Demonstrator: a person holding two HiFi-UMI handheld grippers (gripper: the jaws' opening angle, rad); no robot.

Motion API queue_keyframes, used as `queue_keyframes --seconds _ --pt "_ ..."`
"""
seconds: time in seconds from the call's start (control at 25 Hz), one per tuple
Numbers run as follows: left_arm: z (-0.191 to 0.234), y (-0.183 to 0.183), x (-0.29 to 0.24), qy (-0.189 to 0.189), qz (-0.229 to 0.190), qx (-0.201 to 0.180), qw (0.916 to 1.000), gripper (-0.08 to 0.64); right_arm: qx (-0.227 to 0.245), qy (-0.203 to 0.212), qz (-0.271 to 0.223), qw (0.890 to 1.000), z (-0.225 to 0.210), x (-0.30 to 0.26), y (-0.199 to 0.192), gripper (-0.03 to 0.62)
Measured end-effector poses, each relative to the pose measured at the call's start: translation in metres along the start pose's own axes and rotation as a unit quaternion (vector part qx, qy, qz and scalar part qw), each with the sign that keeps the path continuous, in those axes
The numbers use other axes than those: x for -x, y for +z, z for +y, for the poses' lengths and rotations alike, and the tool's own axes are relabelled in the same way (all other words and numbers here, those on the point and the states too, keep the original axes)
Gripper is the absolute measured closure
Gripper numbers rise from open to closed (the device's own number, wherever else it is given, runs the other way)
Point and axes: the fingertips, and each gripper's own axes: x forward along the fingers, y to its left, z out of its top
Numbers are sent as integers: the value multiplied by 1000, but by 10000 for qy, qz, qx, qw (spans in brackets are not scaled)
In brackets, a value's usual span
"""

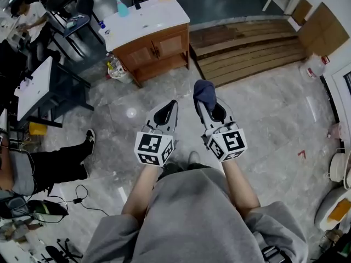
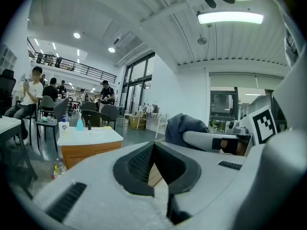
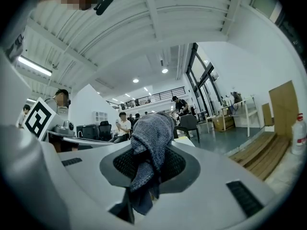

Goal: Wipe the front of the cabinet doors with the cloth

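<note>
Two tongs: left tongs (image 1: 173,104), right tongs (image 1: 207,100). One cloth (image 1: 204,91). One cabinet (image 1: 148,21) at 11 o'clock, with two doors (image 1: 171,44). Three bottles on top: white bottle (image 2: 64,126), blue bottle (image 2: 79,124), dark bottle (image 2: 88,122). One stack of planks (image 1: 247,45) at 1 o'clock.

Marble floor (image 1: 274,125) carries wooden cabinet (image 1: 156,47), white top; plank stack (image 1: 247,51) just right of it, bottles (image 1: 115,68) at its left foot.
</note>
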Motion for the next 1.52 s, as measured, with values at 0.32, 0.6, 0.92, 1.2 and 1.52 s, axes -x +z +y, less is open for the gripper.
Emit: queue_keyframes --seconds 0.32,0.6,0.92,1.2,1.52 --pt "6 3 -19 139 -18 -59 9999 552 -552 188 -94 9983 -20 -16 3 500" --pt "39 2 -43 161 -59 -26 9998 552 -675 88 -62 9977 -30 -50 -5 500" --pt "94 4 -77 -78 4 -23 10000 552 -715 -200 -7 9972 -40 -110 -14 500" --pt "155 10 -92 -268 94 54 9996 552 -712 -406 37 9966 -27 -168 -18 500" --pt "209 13 -102 -498 215 110 9985 552 -723 -667 102 9951 -8 -217 -23 500"
